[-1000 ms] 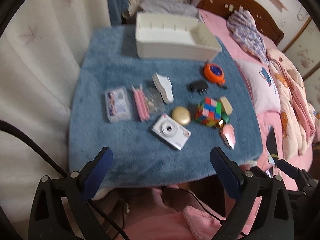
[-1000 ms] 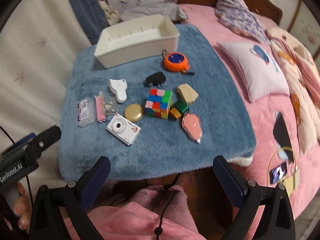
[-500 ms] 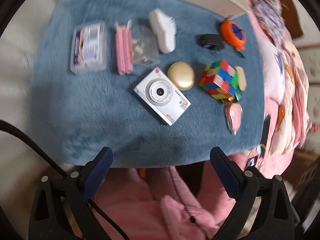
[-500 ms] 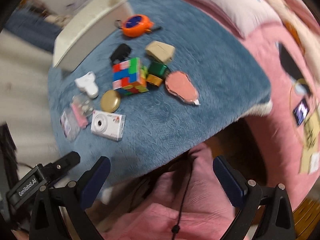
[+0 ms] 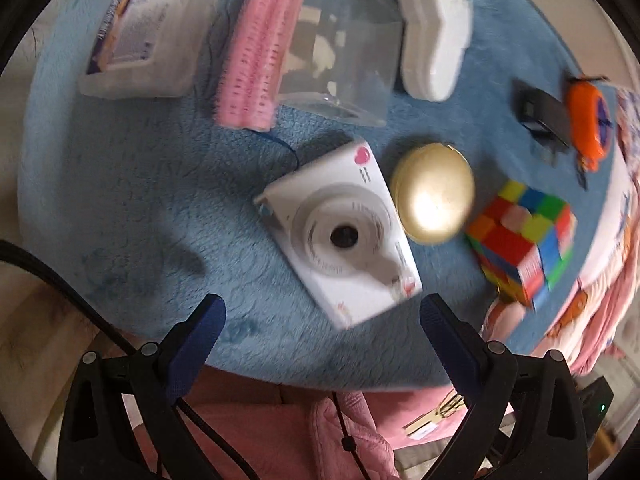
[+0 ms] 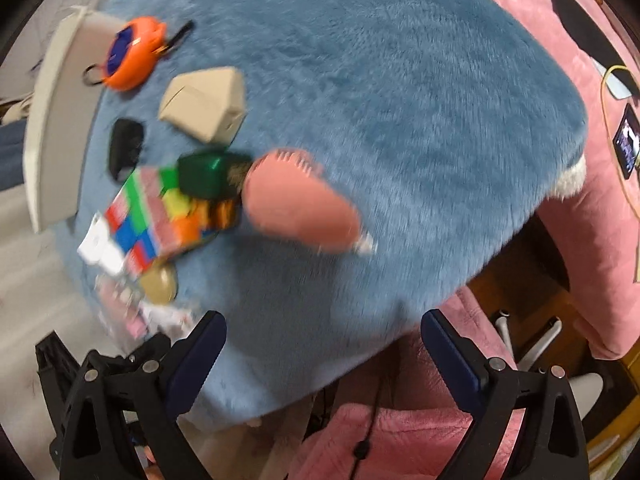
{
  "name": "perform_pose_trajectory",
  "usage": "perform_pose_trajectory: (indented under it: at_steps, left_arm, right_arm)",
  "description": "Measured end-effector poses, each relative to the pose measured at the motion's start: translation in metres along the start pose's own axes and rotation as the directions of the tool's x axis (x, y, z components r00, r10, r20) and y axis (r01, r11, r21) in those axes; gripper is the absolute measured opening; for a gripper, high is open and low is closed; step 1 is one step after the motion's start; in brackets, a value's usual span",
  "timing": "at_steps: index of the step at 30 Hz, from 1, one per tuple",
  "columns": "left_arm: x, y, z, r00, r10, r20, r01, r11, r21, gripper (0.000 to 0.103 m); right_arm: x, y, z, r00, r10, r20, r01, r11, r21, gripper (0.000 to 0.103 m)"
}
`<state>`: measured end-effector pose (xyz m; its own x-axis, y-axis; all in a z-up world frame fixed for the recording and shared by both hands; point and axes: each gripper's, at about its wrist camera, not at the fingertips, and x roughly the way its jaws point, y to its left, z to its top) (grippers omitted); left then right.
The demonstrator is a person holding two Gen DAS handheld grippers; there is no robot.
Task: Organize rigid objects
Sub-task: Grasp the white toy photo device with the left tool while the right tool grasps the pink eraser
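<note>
The left claw (image 5: pixel 322 326) points steeply down with its blue pads (image 5: pixel 200 332) spread wide apart and nothing between them. Just beyond the tips, a white camera (image 5: pixel 340 232) lies lens up on the blue plush cover (image 5: pixel 120 200) of the bench. A round gold compact (image 5: pixel 434 196) sits touching or just beside the camera's right edge, and a colourful puzzle cube (image 5: pixel 524 244) stands near the compact, close to the cover's edge. Farther out are a pink hair roller (image 5: pixel 256 52), a clear plastic packet (image 5: pixel 340 52) against it, a clear box with a printed label (image 5: pixel 136 28) to the left, and a white plastic piece (image 5: pixel 434 28) to the right. A black charger plug (image 5: pixel 540 114) and an orange tape measure (image 5: pixel 588 120) lie at the far right.

The right claw (image 6: pixel 324 342) also points steeply down; its jaws stand wide and are closing slightly, with nothing between them, only the near edge of the cover below. Ahead lies a pink flat oval thing (image 6: pixel 300 204), blurred. Left of it a small green block (image 6: pixel 204 176) touches the puzzle cube (image 6: pixel 160 216), and a beige box (image 6: pixel 204 102) sits beyond those. The orange tape measure (image 6: pixel 132 52) lies near the white bin (image 6: pixel 52 120) at the cover's far left edge. The left claw's black frame (image 6: pixel 120 360) shows at the lower left. Pink bedding (image 6: pixel 600 120) lies to the right.
</note>
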<state>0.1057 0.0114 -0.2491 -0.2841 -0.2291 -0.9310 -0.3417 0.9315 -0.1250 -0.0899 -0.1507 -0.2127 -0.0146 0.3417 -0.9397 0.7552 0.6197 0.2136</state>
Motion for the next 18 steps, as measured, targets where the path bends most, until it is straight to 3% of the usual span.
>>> perform_pose_trajectory:
  at_steps: [8,13,16,18]
  left_arm:
    - [0.001,0.011,0.026,0.999,0.047,-0.018,-0.048,0.994,-0.099,0.098]
    - [0.003,0.028,0.031,0.998,-0.008,-0.062,-0.002,0.987,-0.16,0.097]
    - [0.008,0.037,0.027,0.997,-0.003,-0.081,-0.012,0.983,-0.184,0.088]
    - [0.006,0.045,0.03,0.997,0.004,-0.073,-0.018,0.98,-0.198,0.088]
  right_arm:
    - [0.012,0.02,0.032,0.996,-0.091,-0.024,0.09,0.995,-0.046,0.095]
    - [0.023,0.038,0.044,0.99,-0.138,-0.036,0.135,0.987,-0.09,0.09]
    - [0.032,0.048,0.051,0.985,-0.163,-0.064,0.155,0.982,-0.111,0.086]
    - [0.038,0.053,0.054,0.981,-0.178,-0.074,0.169,0.978,-0.119,0.085]
